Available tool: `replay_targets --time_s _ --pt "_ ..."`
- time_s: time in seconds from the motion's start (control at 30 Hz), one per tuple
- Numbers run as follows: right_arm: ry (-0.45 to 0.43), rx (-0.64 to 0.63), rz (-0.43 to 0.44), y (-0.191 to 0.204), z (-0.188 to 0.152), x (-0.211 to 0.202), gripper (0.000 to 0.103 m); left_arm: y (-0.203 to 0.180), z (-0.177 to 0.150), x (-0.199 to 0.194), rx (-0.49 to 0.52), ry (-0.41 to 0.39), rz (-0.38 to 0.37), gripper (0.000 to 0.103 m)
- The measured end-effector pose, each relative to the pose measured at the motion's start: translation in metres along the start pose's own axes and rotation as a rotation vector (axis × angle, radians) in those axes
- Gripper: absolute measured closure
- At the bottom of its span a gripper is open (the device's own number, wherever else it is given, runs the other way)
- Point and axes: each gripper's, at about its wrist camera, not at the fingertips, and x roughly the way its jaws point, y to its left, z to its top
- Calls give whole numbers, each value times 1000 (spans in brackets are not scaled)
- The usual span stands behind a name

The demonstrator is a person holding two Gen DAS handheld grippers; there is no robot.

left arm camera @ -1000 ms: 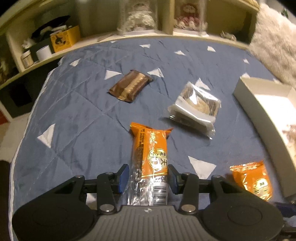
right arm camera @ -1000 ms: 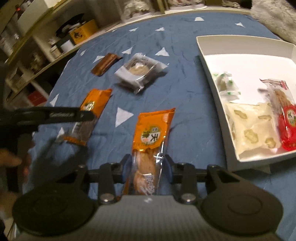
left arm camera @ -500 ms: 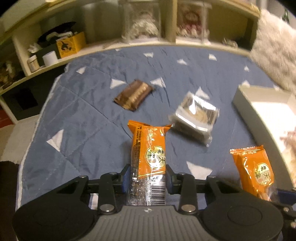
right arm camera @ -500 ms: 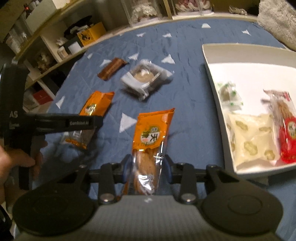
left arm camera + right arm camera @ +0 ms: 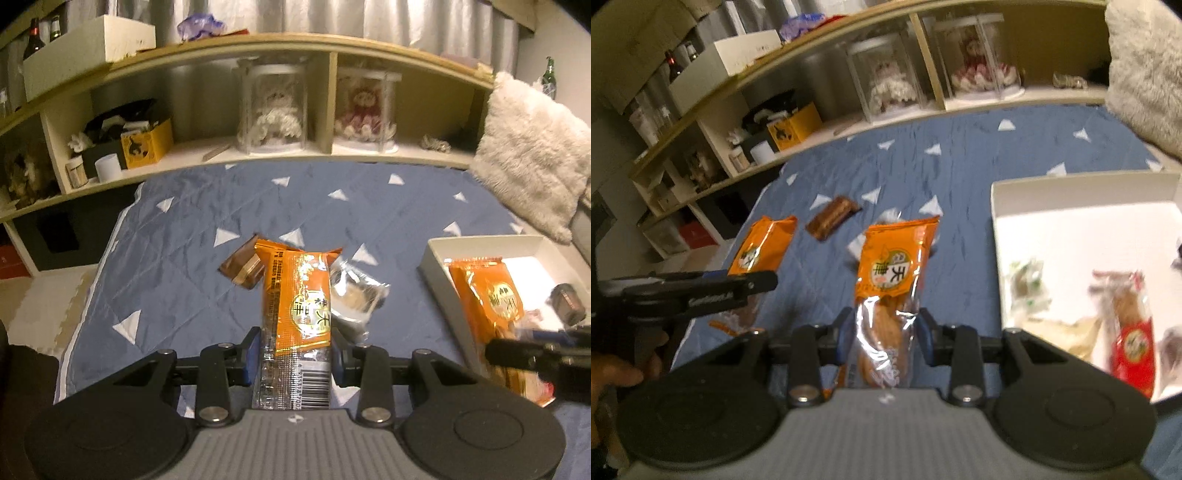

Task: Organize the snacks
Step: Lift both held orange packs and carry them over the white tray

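My left gripper [image 5: 295,354] is shut on the barcode end of an orange snack pack [image 5: 295,310], held up off the blue blanket [image 5: 177,258]. My right gripper [image 5: 884,332] is shut on the clear end of a second orange pack [image 5: 895,266], also lifted. The left wrist view shows that second pack [image 5: 491,295] at the right, in front of the white box [image 5: 432,258]. In the right wrist view the left gripper [image 5: 701,291] and its orange pack [image 5: 764,243] sit at the left, with a hand behind them.
A brown bar [image 5: 242,267] and a clear-wrapped cake [image 5: 354,295] lie on the blanket. The white box [image 5: 995,206] holds a red pack [image 5: 1134,332], a green-and-white sweet [image 5: 1028,280] and a pale pack. Shelves with doll cases run along the back; a furry pillow [image 5: 528,158] is at the right.
Both grippers have risen, each lifting its orange pack off the blanket. The left jaws have closed tighter on their pack. The views now tilt up toward the shelves.
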Motion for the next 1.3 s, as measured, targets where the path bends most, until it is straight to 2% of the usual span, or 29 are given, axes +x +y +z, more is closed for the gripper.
replay_targets --time_s 0.33,0.73,1.0,1.3 --pt "-69 -16 -34 -41 19 -32 62 -35 11 -9 -17 -35 -59 64" --pt "-117 -1 -144 -117 25 -76 62 -121 28 6 55 -63 -129 64" --pt "-117 31 -189 -165 21 -91 62 -181 32 35 75 -15 -185 64" --pt "-77 55 -227 -205 16 -79 62 -207 31 90 21 81 -225 64"
